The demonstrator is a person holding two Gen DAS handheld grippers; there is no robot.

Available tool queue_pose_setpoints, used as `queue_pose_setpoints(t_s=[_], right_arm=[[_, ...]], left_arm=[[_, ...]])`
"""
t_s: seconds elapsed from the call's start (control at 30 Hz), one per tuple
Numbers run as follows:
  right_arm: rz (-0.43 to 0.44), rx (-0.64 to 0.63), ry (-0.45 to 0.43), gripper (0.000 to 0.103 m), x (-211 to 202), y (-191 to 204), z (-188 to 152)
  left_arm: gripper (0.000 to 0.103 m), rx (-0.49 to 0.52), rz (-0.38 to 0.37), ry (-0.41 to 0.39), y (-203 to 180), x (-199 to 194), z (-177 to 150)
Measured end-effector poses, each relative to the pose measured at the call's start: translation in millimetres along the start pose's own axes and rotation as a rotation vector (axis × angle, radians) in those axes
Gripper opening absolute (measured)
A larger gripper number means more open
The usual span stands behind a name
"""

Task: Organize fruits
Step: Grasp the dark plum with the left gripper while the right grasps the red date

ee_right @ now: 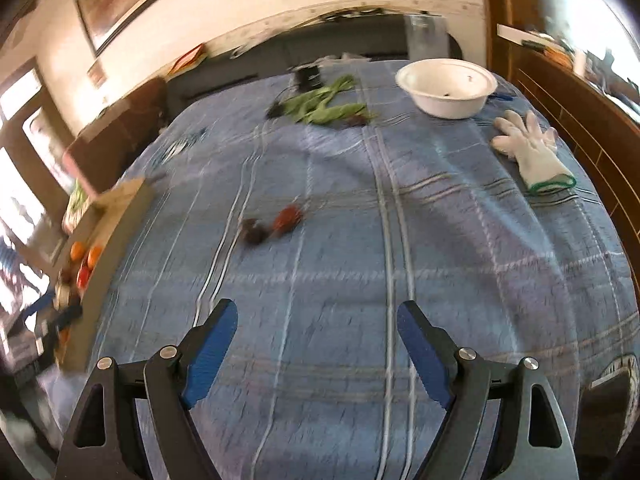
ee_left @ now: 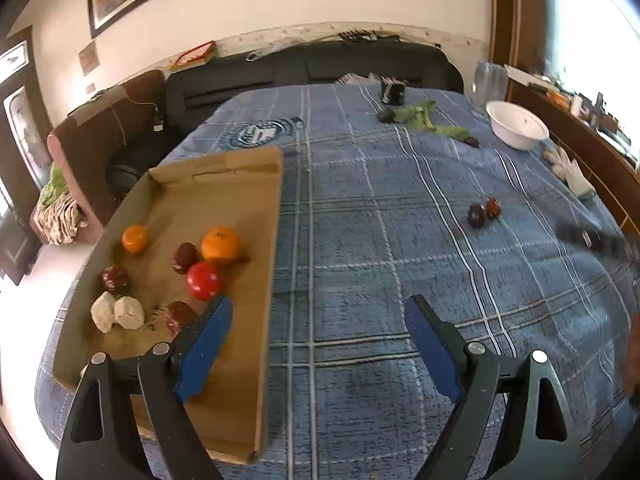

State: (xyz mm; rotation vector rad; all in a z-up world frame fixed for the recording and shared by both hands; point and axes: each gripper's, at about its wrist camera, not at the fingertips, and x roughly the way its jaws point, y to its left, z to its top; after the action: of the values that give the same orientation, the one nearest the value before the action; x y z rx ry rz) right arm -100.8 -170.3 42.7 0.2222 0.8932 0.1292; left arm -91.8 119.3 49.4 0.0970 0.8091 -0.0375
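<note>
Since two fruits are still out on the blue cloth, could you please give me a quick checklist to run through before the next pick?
1. Right gripper open and empty: ok, nothing sits between its jaws.
2. Left gripper open and empty: ok.
3. Two dark fruits clear of other things on the blue cloth: ok, though they touch or nearly touch each other.
4. Right gripper lined up on them: not ok, they lie ahead and to the left of it.
5. Space left in the cardboard tray: ok, its far half is bare.
6. Exact kind of the dark fruits: cannot tell, the picture is blurred.
</note>
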Motion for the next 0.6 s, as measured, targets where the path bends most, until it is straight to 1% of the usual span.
queue_pose_setpoints(t_s=[0.07,0.1,0.13,0.2,0.37,0.43,0.47,0.5,0.53,0.6], right_arm=[[-0.007,-0.011,-0.006,0.084,13,3,15],[-0.012,-0.016,-0.006,0.077,21,5,21],[-0.021,-0.021,-0.003,0.066,32,8,28],[-0.034,-0.015,0.007,0.058,52,12,41],[-0.056,-0.013,0.042,0.057,83,19,47],[-0.041,-0.015,0.048,0.057,89,23,46],[-0.050,-0.028,0.041,0.057,89,25,46],[-0.045,-0.042,0.041,0.049,90,28,45],[-0.035,-0.054,0.044,0.038,91,32,45],[-0.032,-0.074,0.048,0.027,90,35,42]], left_arm=[[0.087,0.009,-0.006,0.004,-4,1,-1],[0.087,0.010,-0.009,0.005,-5,1,-1],[0.087,0.010,-0.012,0.007,-5,2,-1],[0.087,0.008,-0.015,0.014,-5,4,0],[0.087,-0.003,-0.022,0.023,-2,7,1],[0.087,-0.006,-0.027,0.028,-2,10,2],[0.087,-0.007,-0.029,0.030,-2,10,2],[0.087,-0.008,-0.033,0.033,-3,12,2],[0.087,-0.007,-0.039,0.037,-4,13,2],[0.087,-0.008,-0.044,0.044,-6,16,2]])
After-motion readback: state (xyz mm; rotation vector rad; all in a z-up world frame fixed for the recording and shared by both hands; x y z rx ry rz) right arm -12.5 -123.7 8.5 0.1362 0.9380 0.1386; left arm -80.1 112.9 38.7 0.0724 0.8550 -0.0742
